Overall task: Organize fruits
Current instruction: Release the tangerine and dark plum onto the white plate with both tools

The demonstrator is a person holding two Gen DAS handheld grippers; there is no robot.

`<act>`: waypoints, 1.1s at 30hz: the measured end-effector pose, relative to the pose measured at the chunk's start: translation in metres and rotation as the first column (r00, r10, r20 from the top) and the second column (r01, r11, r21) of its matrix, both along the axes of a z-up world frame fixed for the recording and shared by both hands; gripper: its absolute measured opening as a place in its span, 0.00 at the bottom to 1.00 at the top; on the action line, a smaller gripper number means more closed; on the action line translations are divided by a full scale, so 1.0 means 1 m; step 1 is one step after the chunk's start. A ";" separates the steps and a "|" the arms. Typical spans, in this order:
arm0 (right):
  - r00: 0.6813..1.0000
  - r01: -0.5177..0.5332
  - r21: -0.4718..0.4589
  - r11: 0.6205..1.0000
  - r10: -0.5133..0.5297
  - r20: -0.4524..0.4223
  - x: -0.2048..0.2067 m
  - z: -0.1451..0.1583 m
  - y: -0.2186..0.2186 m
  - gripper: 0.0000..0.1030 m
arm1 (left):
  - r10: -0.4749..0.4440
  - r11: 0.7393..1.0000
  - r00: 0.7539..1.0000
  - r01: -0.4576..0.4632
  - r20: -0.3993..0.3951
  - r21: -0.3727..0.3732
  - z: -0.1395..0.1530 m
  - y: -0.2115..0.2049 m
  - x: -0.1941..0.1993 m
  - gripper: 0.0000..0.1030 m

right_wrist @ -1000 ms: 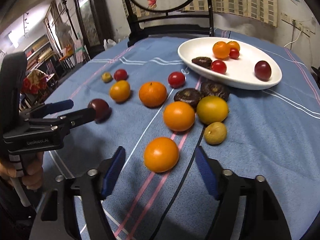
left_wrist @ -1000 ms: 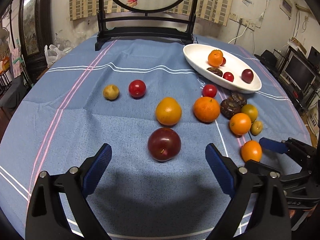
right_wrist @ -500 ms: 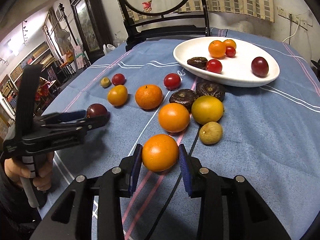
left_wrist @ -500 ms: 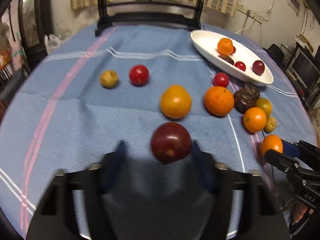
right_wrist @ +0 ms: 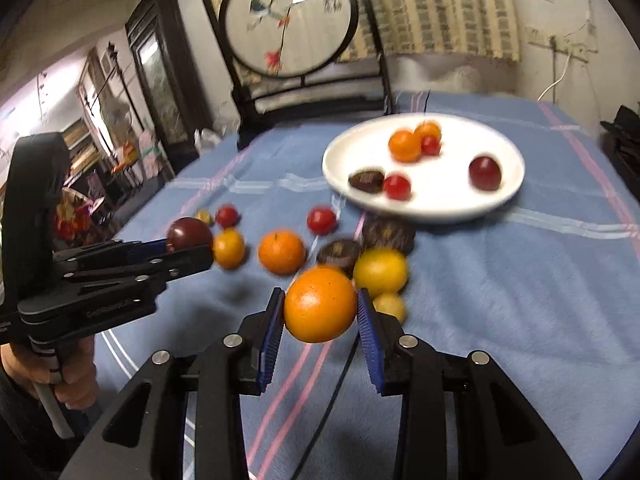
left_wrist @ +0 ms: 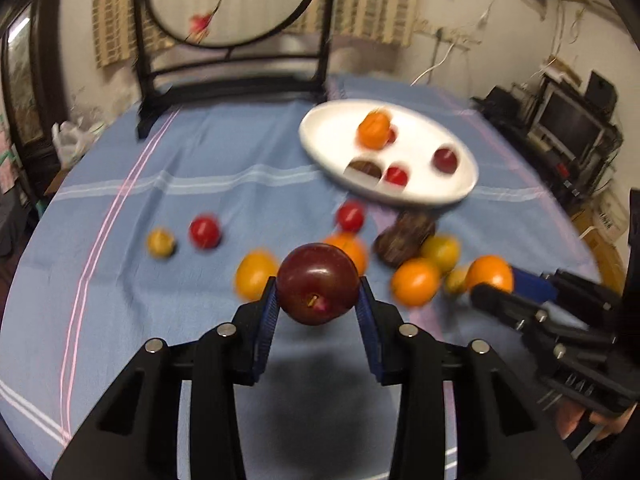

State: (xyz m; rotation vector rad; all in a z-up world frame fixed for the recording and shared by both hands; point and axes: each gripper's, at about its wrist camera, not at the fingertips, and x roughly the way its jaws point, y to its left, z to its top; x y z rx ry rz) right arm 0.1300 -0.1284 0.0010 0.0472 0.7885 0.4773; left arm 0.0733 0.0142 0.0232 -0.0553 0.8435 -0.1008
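Observation:
My left gripper (left_wrist: 318,308) is shut on a dark red plum (left_wrist: 318,284) and holds it above the blue tablecloth; it also shows in the right wrist view (right_wrist: 189,233). My right gripper (right_wrist: 320,316) is shut on an orange (right_wrist: 320,304), lifted off the cloth; the orange also shows in the left wrist view (left_wrist: 489,274). A white oval plate (right_wrist: 500,200) at the back right holds several small fruits. Several loose fruits lie between the grippers and the plate, among them a tangerine (right_wrist: 281,251) and a yellow fruit (right_wrist: 380,272).
A black framed round screen (right_wrist: 288,32) stands at the table's far edge. The round table (left_wrist: 120,300) drops off at left and right. Furniture and a monitor (left_wrist: 568,128) stand beyond the right side.
Both grippers have closed fully on their fruits and lifted them off the cloth. Both views have tilted up and are blurred by motion.

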 end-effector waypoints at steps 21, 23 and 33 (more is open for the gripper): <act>0.980 0.199 -0.032 0.980 -0.198 0.033 0.099 -0.008 -0.031 0.36 | -0.010 0.999 1.000 0.010 0.005 0.039 -0.005 -0.057 0.166 0.36; 0.977 0.213 -0.020 0.977 -0.212 0.036 0.106 -0.013 -0.033 0.36 | -0.008 0.999 1.000 0.008 0.007 0.054 -0.008 -0.061 0.171 0.36; 0.970 0.241 -0.040 0.970 -0.240 0.047 0.106 -0.020 -0.033 0.75 | 0.039 0.997 0.999 -0.040 0.017 0.069 -0.020 -0.059 0.170 0.61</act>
